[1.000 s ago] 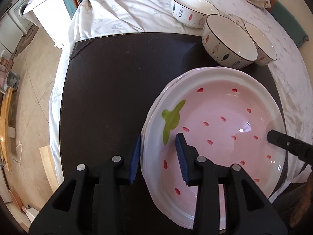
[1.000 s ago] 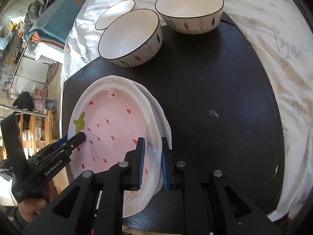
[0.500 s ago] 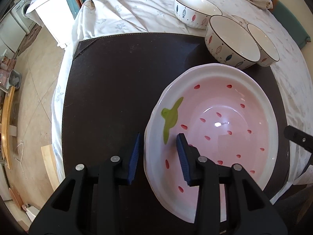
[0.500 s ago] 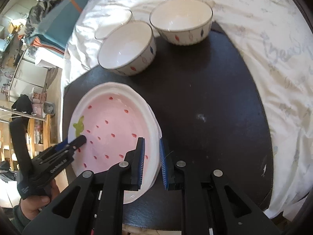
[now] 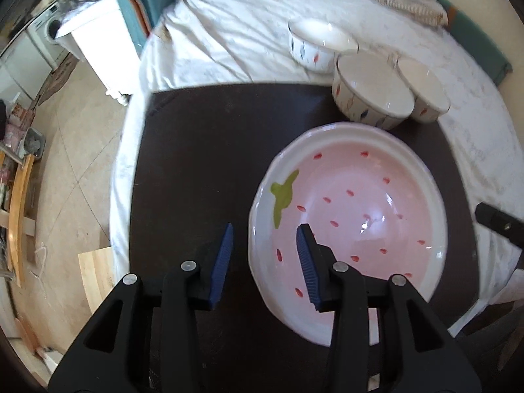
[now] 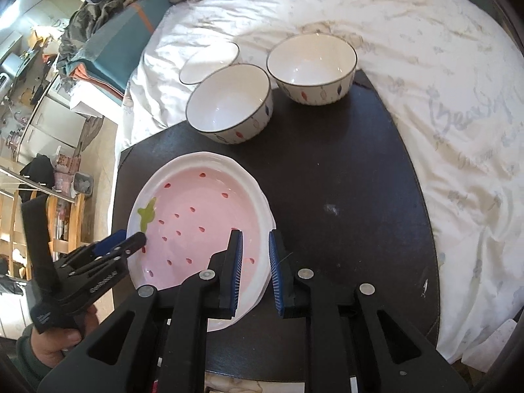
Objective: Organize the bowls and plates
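Observation:
A pink strawberry plate (image 5: 360, 203) (image 6: 203, 219) lies on a dark mat (image 5: 203, 150) (image 6: 344, 180), stacked on a white plate whose edge (image 6: 270, 226) peeks out at its right. My left gripper (image 5: 263, 252) (image 6: 126, 242) hovers over the plate's left rim, its jaws opening and the pads clear of the rim. My right gripper (image 6: 255, 262) straddles the opposite rim from above. Its jaws are opening too and the pads do not press. Three fish-pattern bowls (image 5: 322, 44) (image 5: 371, 93) (image 5: 422, 95) stand at the mat's far edge.
The mat lies on a bed with a rumpled white sheet (image 6: 425, 65). The bed's edge drops to a tiled floor (image 5: 65, 170) on the left, with a white cabinet (image 5: 98, 46) and a wooden board (image 5: 95, 275) there. A hand (image 6: 55, 344) holds the left gripper.
The pink plate has settled squarely onto the plate beneath, hiding most of it. Both grippers have risen away from the rim and their jaws have widened a little.

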Motion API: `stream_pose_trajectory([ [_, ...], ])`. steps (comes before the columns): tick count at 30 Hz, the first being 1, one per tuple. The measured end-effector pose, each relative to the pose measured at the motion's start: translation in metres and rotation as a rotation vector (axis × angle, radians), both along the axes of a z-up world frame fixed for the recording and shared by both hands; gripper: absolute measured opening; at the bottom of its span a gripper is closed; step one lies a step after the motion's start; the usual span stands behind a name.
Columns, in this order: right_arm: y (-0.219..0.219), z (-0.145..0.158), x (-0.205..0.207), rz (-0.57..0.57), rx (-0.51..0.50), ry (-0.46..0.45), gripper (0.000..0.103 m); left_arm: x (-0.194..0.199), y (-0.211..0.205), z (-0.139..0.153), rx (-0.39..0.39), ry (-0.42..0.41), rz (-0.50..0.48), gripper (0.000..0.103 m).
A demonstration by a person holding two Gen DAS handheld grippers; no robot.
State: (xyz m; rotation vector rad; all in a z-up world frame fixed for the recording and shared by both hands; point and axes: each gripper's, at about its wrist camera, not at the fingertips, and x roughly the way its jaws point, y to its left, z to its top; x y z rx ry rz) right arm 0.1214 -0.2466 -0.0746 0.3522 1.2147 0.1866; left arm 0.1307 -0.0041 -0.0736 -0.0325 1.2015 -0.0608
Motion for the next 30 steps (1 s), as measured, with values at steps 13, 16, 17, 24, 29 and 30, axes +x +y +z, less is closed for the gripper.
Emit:
stream_pose_trajectory([
  [13, 0.027, 0.073, -0.041, 0.036, -0.082, -0.222, 0.081, -0.061, 0.023, 0.083, -0.006, -0.272, 0.120, 0.080],
  [16, 0.033, 0.093, -0.056, 0.038, -0.096, -0.264, 0.086, -0.076, 0.021, 0.099, -0.031, -0.304, 0.114, 0.080],
  [17, 0.035, 0.101, -0.062, 0.040, -0.107, -0.280, 0.087, -0.081, 0.020, 0.105, -0.037, -0.314, 0.110, 0.080],
  [24, 0.031, 0.135, -0.087, 0.016, -0.061, -0.372, 0.094, -0.111, 0.017, 0.140, -0.049, -0.358, 0.090, 0.080],
  [29, 0.031, 0.141, -0.088, 0.033, -0.015, -0.386, 0.094, -0.119, 0.017, 0.150, -0.044, -0.364, 0.099, 0.080],
  [30, 0.031, 0.142, -0.089, 0.036, -0.009, -0.389, 0.094, -0.120, 0.017, 0.151, -0.044, -0.364, 0.103, 0.080],
])
